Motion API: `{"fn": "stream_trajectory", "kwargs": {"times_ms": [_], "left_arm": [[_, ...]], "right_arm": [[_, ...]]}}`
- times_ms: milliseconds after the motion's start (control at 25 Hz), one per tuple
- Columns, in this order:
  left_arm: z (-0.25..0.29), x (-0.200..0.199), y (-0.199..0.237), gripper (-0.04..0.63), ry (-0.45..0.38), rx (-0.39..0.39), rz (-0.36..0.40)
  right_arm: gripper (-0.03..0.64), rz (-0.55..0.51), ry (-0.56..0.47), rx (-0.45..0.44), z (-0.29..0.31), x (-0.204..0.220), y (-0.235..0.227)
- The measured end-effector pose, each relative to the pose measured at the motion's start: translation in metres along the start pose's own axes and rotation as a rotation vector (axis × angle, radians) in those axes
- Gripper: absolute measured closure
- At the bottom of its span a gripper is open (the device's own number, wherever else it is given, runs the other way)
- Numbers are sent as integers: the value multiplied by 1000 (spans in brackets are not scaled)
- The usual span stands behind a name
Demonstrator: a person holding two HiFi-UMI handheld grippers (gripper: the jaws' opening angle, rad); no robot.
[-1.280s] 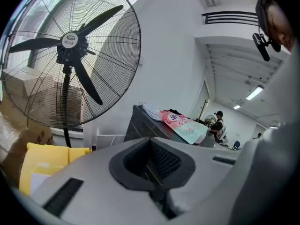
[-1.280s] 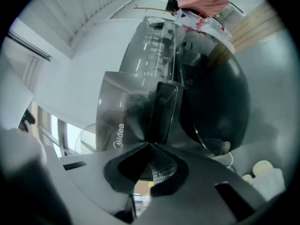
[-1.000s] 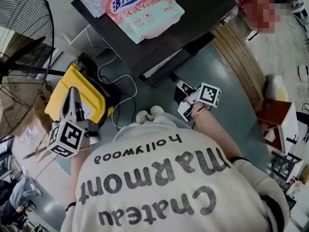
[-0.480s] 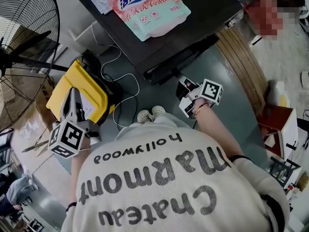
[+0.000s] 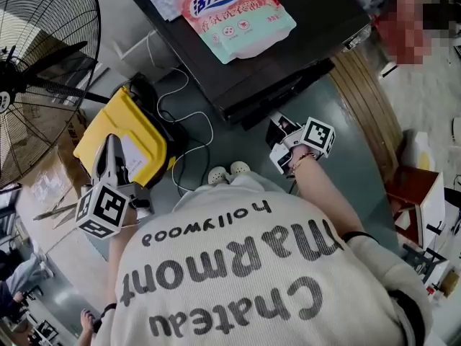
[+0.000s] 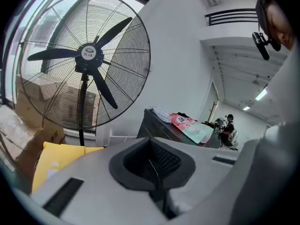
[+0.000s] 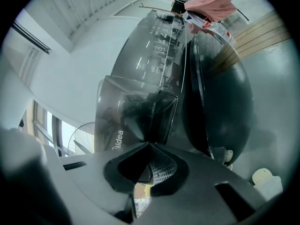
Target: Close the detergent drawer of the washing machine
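Observation:
The dark washing machine (image 5: 288,42) stands at the top of the head view with a pink detergent bag (image 5: 234,13) lying on it. Its detergent drawer (image 5: 288,96) sticks out a little along the front edge. In the right gripper view the drawer front (image 7: 136,111) is a dark glossy panel with pale lettering, left of the round door (image 7: 220,102). My right gripper (image 5: 276,125) (image 7: 149,146) is shut, empty, with its tips close against that panel. My left gripper (image 5: 109,144) (image 6: 152,151) is shut and empty, held out to the left above a yellow bin, far from the machine.
The yellow bin (image 5: 122,139) and a big floor fan (image 5: 36,85) (image 6: 89,55) stand at the left, with cardboard boxes behind. A white cable (image 5: 191,132) loops over the floor. White clogs (image 5: 227,171) show below the machine. Wooden slats (image 5: 367,99) run along the right.
The drawer sticks out less from the machine front than a second ago. My right gripper has followed it toward the machine. The left gripper drifted slightly, still shut.

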State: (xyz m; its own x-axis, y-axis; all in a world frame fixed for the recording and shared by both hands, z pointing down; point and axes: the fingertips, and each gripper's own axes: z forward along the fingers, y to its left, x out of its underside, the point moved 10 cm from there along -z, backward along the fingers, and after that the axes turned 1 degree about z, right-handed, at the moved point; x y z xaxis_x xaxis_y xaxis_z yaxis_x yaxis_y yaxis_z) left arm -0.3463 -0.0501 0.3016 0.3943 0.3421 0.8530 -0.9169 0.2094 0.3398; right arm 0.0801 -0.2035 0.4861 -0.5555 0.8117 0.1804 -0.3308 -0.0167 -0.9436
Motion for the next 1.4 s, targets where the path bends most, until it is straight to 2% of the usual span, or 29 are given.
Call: {"fn": "stream_trajectory", "kwargs": {"times_ms": [120,280,440,600,720,880,1240,1400], "left_arm": [[0,0,4,588,4,2,-1],[7,0,5,588,14,39,2],[22,-1,-1,588,61,136,2],[43,-1,-12,588,151,263,22],[57,-2,-25,587,189,355,48],[60,2,-45,587,196,422,103],[68,9,-114,587,143,582,166],[54,25,-145,586,134,597,186]], "right_arm": [[591,-22,-7,-49,5,0,3],[591,16,-45,-1,8,2,1],[591,50,-108,74,9,6,0],[589,75,-245,64,-7,7,21],[589,-34,-359,34,-29,2,54],[589,-264,-464,34,-63,4,106],[589,-731,-539,170,-125,7,193],[589,-875,-545,220,-152,8,199]]}}
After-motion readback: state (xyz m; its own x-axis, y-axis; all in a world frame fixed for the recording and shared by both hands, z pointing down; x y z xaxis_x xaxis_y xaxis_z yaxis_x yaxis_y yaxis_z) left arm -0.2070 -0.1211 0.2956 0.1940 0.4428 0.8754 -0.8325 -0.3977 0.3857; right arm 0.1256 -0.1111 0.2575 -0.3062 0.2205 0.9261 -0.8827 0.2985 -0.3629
